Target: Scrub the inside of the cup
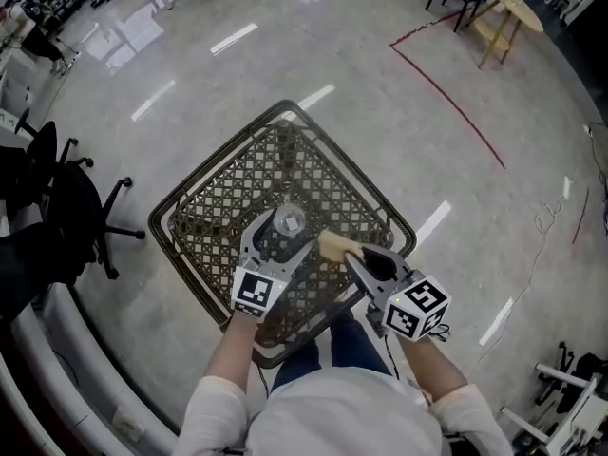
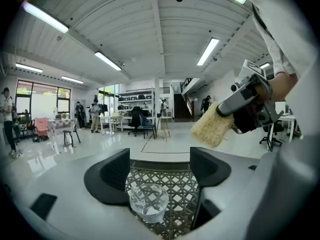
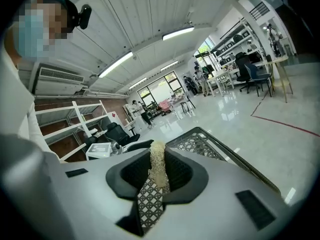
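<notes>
A clear glass cup [image 1: 289, 221] stands upright on a dark lattice-top table [image 1: 214, 207]. My left gripper [image 1: 281, 232] is open around it. In the left gripper view the cup [image 2: 148, 202] sits low between the wide-apart jaws, closer to the left one; I cannot tell if it touches. My right gripper [image 1: 357, 256] is shut on a pale yellow fibrous scrub pad [image 1: 334, 245], held just right of the cup and above the table. The right gripper view shows the pad [image 3: 158, 165] pinched edge-on between the jaws. The pad [image 2: 212, 125] also hangs at upper right in the left gripper view.
The table is small and square, with a raised rim [image 1: 399, 218]. A black office chair [image 1: 57, 207] stands left of it and a white curved bench [image 1: 57, 350] at lower left. Red floor tape [image 1: 446, 93] and a yellow wooden table [image 1: 508, 12] lie far off.
</notes>
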Motion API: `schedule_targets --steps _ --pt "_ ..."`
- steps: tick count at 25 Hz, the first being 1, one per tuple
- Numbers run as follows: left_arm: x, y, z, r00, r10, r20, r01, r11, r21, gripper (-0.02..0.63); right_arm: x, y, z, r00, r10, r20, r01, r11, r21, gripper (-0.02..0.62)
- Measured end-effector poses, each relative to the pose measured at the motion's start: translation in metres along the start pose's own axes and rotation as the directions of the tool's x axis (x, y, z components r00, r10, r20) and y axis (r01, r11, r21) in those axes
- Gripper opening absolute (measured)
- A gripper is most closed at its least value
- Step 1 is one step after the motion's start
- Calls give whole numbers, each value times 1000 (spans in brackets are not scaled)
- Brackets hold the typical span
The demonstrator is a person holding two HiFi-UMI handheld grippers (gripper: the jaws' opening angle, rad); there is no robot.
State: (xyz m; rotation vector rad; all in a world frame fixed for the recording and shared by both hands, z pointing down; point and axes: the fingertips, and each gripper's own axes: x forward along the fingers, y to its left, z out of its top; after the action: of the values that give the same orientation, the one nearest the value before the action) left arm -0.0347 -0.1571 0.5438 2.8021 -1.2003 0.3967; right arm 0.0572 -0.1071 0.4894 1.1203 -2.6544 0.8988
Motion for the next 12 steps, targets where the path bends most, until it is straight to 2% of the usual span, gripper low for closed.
schedule_targets --steps 12 --pt "-47 -31 50 999 -11 32 10 1000 16 391 -19 23 11 999 -14 47 16 999 -33 89"
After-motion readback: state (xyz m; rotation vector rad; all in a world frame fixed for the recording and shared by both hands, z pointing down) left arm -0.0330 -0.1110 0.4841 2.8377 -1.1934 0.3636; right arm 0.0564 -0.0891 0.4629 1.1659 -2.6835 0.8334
